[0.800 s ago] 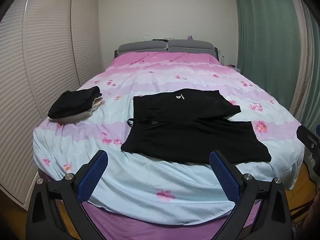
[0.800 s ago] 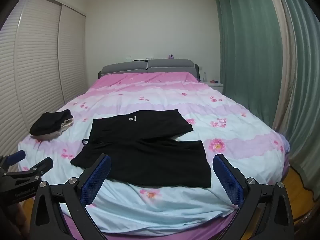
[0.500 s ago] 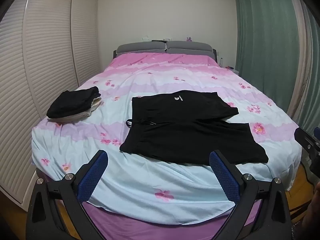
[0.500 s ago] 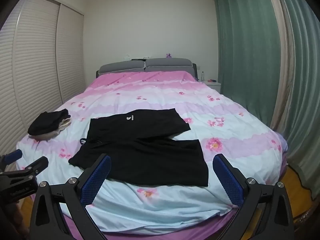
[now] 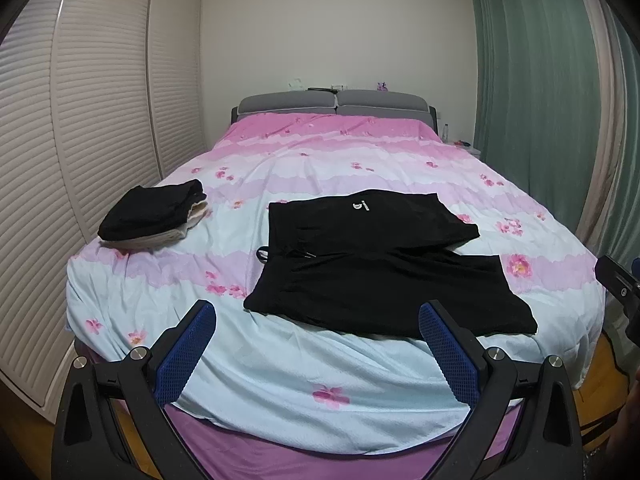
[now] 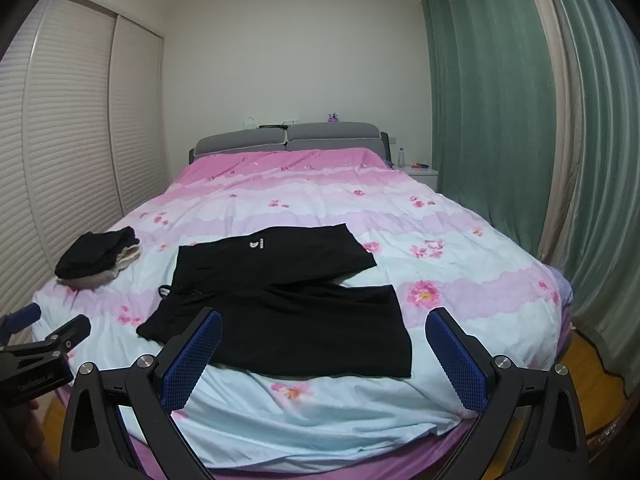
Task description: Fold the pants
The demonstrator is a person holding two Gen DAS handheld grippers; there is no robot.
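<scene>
Black pants [image 5: 380, 260] [image 6: 280, 300] lie spread flat on the bed's near half, waistband to the left, both legs pointing right, a small white logo on the far leg. My left gripper [image 5: 318, 326] hovers over the bed's foot edge, open, its blue pads [image 5: 188, 352] empty, short of the pants' near hem. My right gripper [image 6: 324, 332] also stands open and empty, in front of the near leg. The left gripper's body shows at the left edge of the right wrist view.
A stack of folded clothes [image 5: 154, 214] [image 6: 98, 258], black on top, sits at the bed's left side. The flowered pink and pale blue cover [image 5: 340, 160] runs to a grey headboard [image 5: 332, 102]. Louvred wardrobe doors [image 5: 80, 120] on the left, green curtains [image 6: 500, 100] on the right.
Both views have tilted slightly so the bed sits lower in the picture and a little nearer. The pants and the stack lie as before.
</scene>
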